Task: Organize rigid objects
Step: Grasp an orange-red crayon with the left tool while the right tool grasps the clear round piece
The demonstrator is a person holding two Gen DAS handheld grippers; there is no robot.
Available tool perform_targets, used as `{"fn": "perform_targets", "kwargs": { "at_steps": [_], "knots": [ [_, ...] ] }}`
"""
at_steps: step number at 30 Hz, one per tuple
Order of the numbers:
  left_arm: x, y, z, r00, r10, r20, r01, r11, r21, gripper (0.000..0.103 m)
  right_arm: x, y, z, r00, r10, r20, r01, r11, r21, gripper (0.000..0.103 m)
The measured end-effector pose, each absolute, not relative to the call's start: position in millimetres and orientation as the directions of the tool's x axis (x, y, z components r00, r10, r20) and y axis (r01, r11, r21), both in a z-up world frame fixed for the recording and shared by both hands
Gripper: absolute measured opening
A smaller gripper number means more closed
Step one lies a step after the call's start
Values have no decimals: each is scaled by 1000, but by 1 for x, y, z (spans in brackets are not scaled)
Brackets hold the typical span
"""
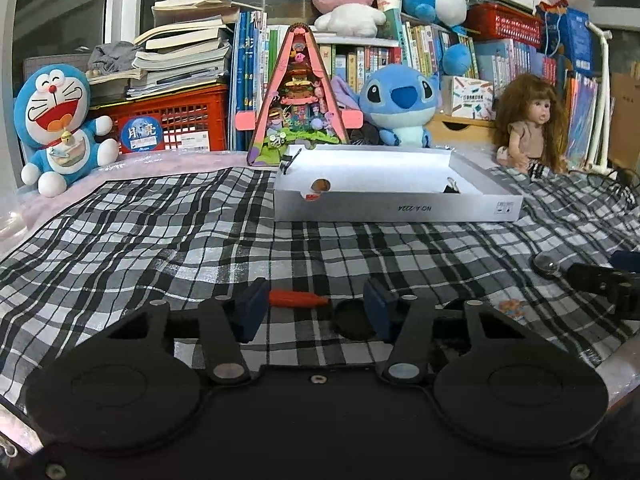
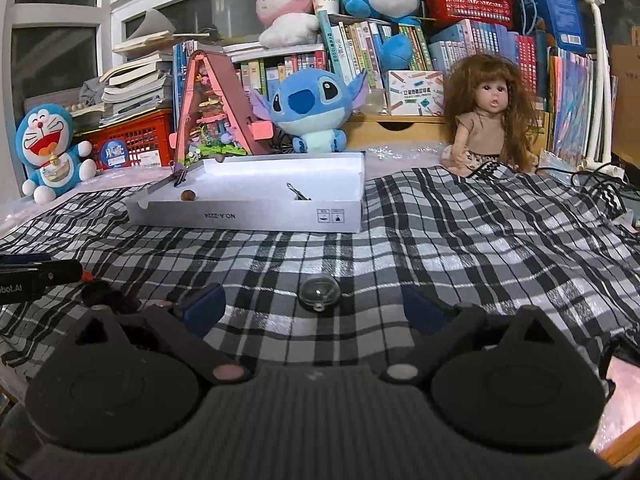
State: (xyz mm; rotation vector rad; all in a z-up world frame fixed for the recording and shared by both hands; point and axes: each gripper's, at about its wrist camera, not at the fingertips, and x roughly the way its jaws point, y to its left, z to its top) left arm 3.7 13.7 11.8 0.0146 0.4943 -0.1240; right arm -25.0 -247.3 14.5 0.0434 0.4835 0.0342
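An orange carrot-shaped piece lies on the checked cloth between the pads of my open left gripper, close to the left pad. A clear glass dome lies on the cloth between the fingers of my open right gripper; it also shows in the left wrist view. A white shallow box stands beyond both grippers. It holds a brown round piece and black binder clips.
A small printed piece lies right of my left gripper. A black round object lies by its right finger. Plush toys, a doll, a pink toy house and books line the back.
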Motion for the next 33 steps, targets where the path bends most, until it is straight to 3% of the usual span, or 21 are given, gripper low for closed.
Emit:
{"fn": "perform_targets", "kwargs": {
  "at_steps": [10, 15, 22, 27, 31, 33],
  "knots": [
    [25, 25, 4, 863, -75, -499, 96, 995, 17, 45, -19, -252, 12, 894, 38, -446, -62, 997, -39, 88],
    [29, 31, -4, 855, -107, -508, 104, 994, -35, 47, -8, -253, 7, 881, 57, -469, -84, 996, -37, 74],
    [34, 30, -9, 859, -86, -504, 91, 996, -16, 49, -1, -248, 3, 881, 71, -468, -92, 995, -22, 68],
    [40, 25, -9, 854, -69, -515, 85, 996, 7, 48, 4, -248, 4, 883, 59, -466, -72, 997, -10, 43],
    [44, 22, -12, 841, -84, -534, 92, 996, -11, 45, 7, -248, 3, 876, 65, -478, -71, 997, 5, 39],
    [44, 21, -13, 843, -84, -531, 96, 995, -4, 43, 9, -247, 1, 871, 62, -487, -71, 997, 1, 27]
  ]
}}
